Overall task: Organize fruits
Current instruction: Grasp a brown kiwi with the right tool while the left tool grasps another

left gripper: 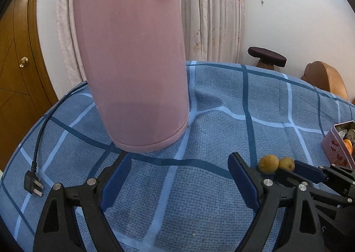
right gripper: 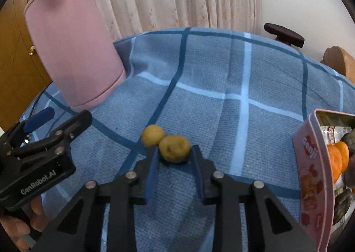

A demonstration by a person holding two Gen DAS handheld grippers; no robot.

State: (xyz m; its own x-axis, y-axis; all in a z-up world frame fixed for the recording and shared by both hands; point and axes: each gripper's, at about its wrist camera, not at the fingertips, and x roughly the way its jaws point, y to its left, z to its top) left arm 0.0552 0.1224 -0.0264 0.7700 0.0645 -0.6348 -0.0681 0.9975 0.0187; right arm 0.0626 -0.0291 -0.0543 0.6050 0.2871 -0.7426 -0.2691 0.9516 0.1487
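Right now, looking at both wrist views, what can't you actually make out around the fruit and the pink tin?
- Pink rectangular tin: cut off by the right edge in both views; most contents unseen.
- Dark items beside the orange fruit in the tin: too cropped to identify.
- Tall pink kettle: top cropped in the left wrist view.
- Right gripper around the nearer small yellow-brown fruit: pad contact hidden by the fruit.

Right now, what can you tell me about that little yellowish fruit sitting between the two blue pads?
The nearer small fruit is round, dull yellow-brown, with a matte, slightly wrinkled skin and a dimple facing the camera. It rests on the blue checked tablecloth, touching a second similar fruit just behind it to the left. The right gripper has closed on it, one blue pad against each side. The pink tin, with orange fruit inside, stands apart to the right.
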